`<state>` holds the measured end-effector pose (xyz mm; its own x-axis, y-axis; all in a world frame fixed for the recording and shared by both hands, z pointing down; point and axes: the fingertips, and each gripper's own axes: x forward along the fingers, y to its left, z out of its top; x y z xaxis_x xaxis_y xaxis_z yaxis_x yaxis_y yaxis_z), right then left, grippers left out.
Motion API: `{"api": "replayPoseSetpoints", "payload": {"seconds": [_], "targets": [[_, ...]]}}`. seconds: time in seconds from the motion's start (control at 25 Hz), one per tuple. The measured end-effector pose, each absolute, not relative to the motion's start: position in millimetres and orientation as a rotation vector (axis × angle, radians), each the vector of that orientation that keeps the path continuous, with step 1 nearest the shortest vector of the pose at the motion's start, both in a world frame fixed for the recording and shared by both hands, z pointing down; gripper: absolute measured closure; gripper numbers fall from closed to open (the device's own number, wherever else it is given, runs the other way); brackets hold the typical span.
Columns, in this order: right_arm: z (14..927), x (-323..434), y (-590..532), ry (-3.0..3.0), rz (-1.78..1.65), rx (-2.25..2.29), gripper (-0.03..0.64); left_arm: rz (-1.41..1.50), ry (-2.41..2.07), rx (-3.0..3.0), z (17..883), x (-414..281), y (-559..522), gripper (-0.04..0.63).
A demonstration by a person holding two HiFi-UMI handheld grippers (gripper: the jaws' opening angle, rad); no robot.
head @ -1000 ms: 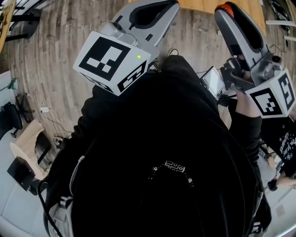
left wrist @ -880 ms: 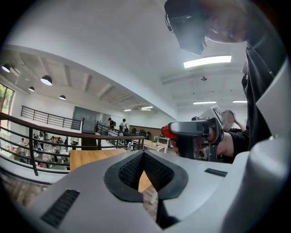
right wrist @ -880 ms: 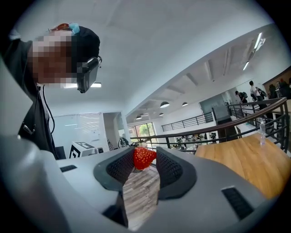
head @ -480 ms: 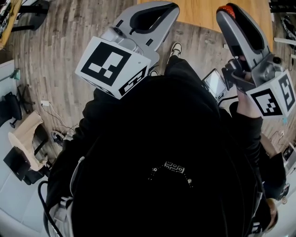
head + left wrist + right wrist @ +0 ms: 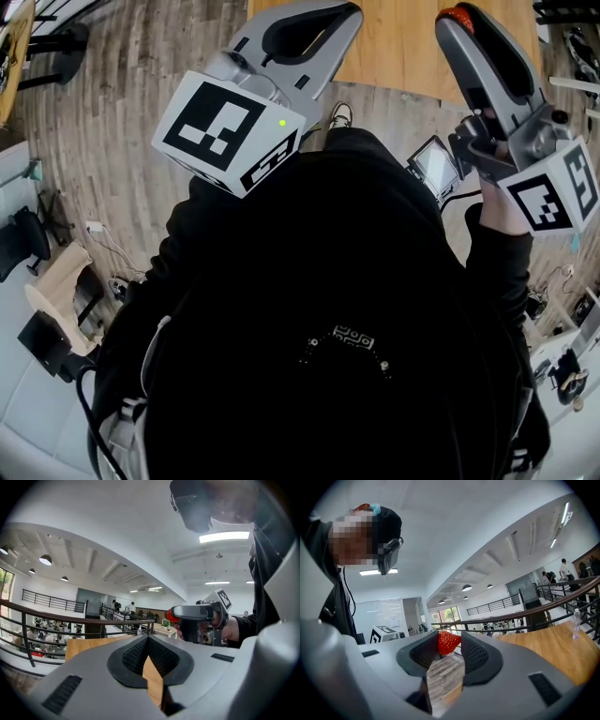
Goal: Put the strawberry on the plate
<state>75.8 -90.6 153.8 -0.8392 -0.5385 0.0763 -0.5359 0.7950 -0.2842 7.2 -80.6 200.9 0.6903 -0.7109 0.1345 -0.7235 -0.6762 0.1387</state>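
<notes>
1. Step in hand: judged to be the carry. The strawberry [image 5: 448,641] is already off any surface and held in the air. Setting it on the plate is not yet done.
2. Right gripper [image 5: 458,22]: the jaws stand partly closed, and the dark pads [image 5: 474,654] press on the strawberry from both sides. The hold is at the very tips, with most of the pad length empty behind the fruit.
3. Left gripper [image 5: 147,638]: the jaws are drawn together at the tips with nothing between them. Only a strip of wood surface shows through the gap behind the tips. This gripper has no part in the hold.
4. Position: both grippers are raised in front of the person's dark-clothed torso [image 5: 328,328], apart from one another. In the head view the strawberry shows as a red spot at the right gripper's tip, against the near part of the wooden table [image 5: 403,47].
5. Plate: it is not seen in any view, so its place on the table cannot be confirmed.
6. Next move, as a judgement: the plate must first be found. The right gripper then has to come down until the fruit is just above it, and only then should the jaws part.
7. Handling note: the grip is at the tips only and the fruit is soft, so a level, unhurried carry seems wiser than squeezing harder.
</notes>
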Motion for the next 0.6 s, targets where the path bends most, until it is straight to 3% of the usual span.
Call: {"api": "replayPoseSetpoints", "payload": {"seconds": [0.6], "targets": [[162, 125, -179, 2.948, -0.5, -0.872, 0.459, 0.133, -1.14, 2.733, 201, 55, -166, 0.598]]}}
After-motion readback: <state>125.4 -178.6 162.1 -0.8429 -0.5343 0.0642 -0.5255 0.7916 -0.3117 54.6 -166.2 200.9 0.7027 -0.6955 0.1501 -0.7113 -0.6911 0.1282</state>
